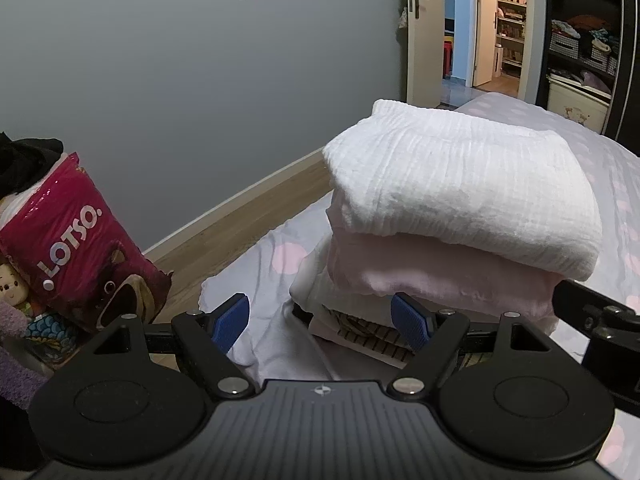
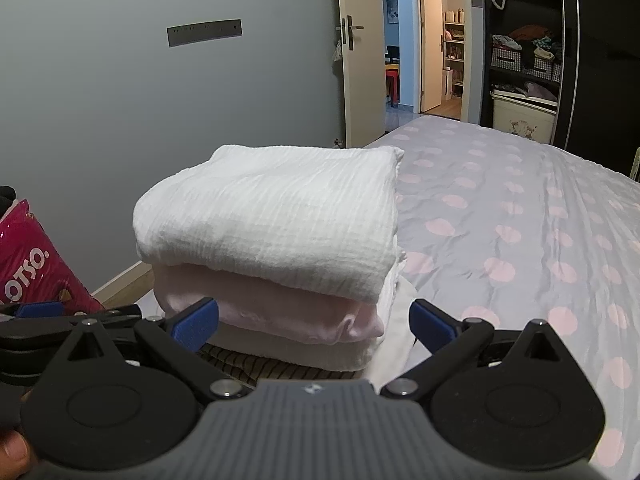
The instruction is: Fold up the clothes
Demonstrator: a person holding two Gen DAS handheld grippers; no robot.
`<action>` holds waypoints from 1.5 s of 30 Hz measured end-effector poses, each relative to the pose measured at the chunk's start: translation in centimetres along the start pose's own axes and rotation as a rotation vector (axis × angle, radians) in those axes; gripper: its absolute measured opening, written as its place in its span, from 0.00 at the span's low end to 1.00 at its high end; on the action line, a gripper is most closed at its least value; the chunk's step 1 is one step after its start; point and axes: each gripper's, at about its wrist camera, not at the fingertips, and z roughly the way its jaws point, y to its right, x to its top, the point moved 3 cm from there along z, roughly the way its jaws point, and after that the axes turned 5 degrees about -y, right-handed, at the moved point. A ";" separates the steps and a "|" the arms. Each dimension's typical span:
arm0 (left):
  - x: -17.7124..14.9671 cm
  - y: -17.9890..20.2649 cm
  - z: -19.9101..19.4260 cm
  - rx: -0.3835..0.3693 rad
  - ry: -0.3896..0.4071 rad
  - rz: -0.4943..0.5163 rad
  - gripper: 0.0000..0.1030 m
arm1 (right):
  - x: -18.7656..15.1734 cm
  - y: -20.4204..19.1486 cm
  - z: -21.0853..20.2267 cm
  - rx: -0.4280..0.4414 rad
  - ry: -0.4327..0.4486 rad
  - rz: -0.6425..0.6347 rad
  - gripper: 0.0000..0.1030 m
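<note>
Right now a stack of folded clothes sits near the left edge of a bed, on a lilac bedspread dotted with pale pink spots. On top lies a white crinkled garment, folded into a thick pad; beneath it is a pale pink folded piece, then another whitish layer, and at the bottom a dark striped garment whose edge peeks out toward the cameras.

Both grippers point at the near side of the stack from slightly above. The left gripper has its blue pads spread wide — the right-hand pad sits at the lower left corner of the stack, beside the striped layer, while the other hangs over the bedspread, so nothing is clamped between them. The right gripper is likewise released, its pads standing apart on either side of the near face of the pink and white layers; whether they touch the fabric cannot be told. A fingertip shows at the lower left corner of the right wrist view.

Beside the bed, to the left, stands a magenta bag lettered "LOTSO" with a small doll tucked against it. Beyond are a grey wall, an open door and a dark wardrobe with clothes on its shelves.
</note>
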 end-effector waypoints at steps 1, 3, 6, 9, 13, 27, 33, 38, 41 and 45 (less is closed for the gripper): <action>0.0 0.0 0.0 -0.001 0.001 0.002 0.75 | 0.0 0.0 0.1 0.000 -0.002 -0.001 0.99; 0.0 0.1 0.0 -0.004 0.002 0.006 0.75 | -0.1 -0.1 0.2 0.001 -0.005 -0.002 0.99; 0.0 0.1 0.0 -0.007 0.003 0.012 0.75 | -0.2 0.0 0.1 0.001 -0.005 -0.003 0.99; 0.0 0.1 0.0 -0.007 0.003 0.012 0.75 | -0.2 0.0 0.0 0.002 -0.006 -0.003 0.99; 0.0 0.1 0.1 -0.006 0.003 0.012 0.75 | -0.2 0.1 -0.1 0.001 -0.004 0.001 0.99; 0.0 0.2 0.0 -0.010 0.007 0.021 0.75 | -0.3 0.1 0.0 0.003 -0.012 -0.001 0.99; 0.0 0.0 0.1 -0.012 0.008 0.019 0.75 | -0.3 -0.2 0.2 0.004 -0.017 -0.006 0.99; 0.0 0.0 0.1 -0.015 0.012 0.022 0.76 | -0.5 -0.4 0.5 0.003 -0.022 -0.009 0.99; 0.0 -0.1 0.0 -0.017 0.015 0.024 0.76 | -0.5 -0.4 0.5 0.005 -0.025 -0.007 0.99; 0.0 -0.1 0.0 -0.018 0.019 0.025 0.76 | -0.5 -0.5 0.6 0.004 -0.027 -0.007 0.99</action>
